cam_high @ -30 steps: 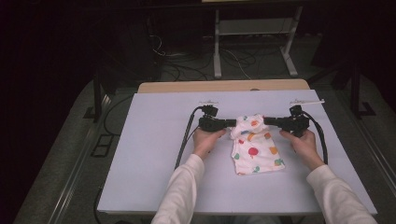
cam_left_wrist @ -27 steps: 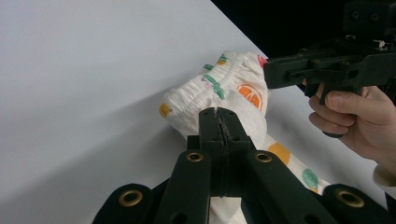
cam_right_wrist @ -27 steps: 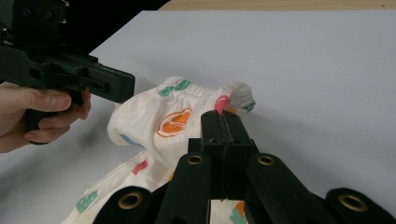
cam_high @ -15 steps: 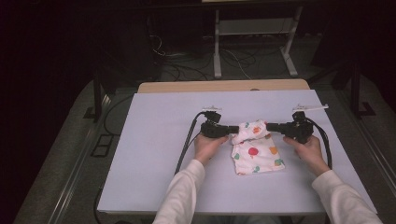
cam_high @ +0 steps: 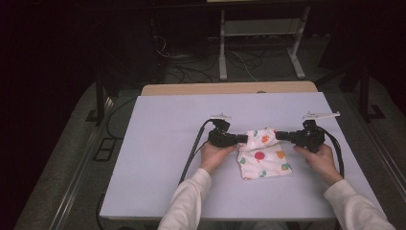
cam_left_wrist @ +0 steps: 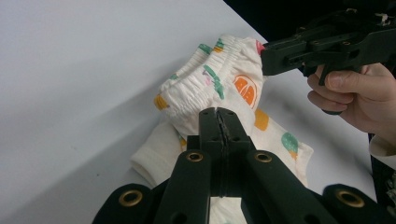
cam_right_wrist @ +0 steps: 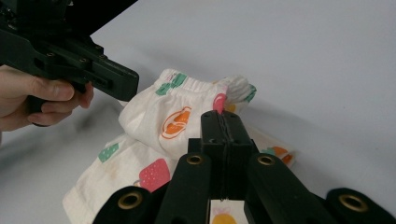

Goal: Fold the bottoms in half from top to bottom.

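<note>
A small white garment [cam_high: 264, 158] with coloured fruit prints and an elastic waistband lies right of the table's middle, its waistband end raised and folded back over the rest. My left gripper [cam_high: 244, 139] is shut on the left side of that waistband end, and my right gripper [cam_high: 278, 136] is shut on its right side. In the left gripper view the closed jaws [cam_left_wrist: 218, 113] pinch the cloth [cam_left_wrist: 219, 84], with the right gripper [cam_left_wrist: 264, 59] beyond it. In the right gripper view the closed jaws [cam_right_wrist: 223, 115] hold the cloth [cam_right_wrist: 161, 116], and the left gripper [cam_right_wrist: 133, 87] is at the upper left.
The pale tabletop [cam_high: 163, 143] stretches bare to the left and toward the near edge. A wooden strip [cam_high: 225, 88] runs along the far edge. Black cables [cam_high: 194, 151] trail from both grippers. Beyond the table, white stand legs [cam_high: 222, 48] and loose wires lie on the dark floor.
Both hands have drawn the grippers toward the near edge, carrying the waistband end with them, so it folds further over the lower part. The jaws have stayed shut.
</note>
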Available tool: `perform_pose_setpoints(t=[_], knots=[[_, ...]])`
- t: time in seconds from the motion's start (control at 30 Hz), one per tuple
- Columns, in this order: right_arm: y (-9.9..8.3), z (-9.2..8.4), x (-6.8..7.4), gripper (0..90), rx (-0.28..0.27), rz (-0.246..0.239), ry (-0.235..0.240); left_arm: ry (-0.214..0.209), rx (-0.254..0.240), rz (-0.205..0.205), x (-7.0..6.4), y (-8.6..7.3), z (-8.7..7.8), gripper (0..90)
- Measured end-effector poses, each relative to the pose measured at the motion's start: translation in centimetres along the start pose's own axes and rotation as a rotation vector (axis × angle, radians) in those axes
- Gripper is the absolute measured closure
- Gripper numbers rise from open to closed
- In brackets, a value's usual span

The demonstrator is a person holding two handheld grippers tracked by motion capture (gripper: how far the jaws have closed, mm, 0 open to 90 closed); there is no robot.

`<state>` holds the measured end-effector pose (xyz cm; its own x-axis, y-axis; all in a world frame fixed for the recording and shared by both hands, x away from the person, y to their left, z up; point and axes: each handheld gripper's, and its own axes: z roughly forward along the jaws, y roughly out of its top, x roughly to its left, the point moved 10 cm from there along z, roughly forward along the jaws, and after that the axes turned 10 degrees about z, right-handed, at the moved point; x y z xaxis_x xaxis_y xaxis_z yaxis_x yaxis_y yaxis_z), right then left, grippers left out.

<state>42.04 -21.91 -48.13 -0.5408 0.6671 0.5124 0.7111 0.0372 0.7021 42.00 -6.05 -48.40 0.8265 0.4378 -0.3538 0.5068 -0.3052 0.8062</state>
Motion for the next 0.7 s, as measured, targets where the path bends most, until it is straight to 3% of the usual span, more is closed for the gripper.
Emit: perform_pose_setpoints(t=[0.7], knots=[[-2.3, -0.4, 0.0, 87.1, 0.073, 0.019, -0.010, -0.017, 0.028, 0.004, -1.3, -1.6, 0.3, 89.5]])
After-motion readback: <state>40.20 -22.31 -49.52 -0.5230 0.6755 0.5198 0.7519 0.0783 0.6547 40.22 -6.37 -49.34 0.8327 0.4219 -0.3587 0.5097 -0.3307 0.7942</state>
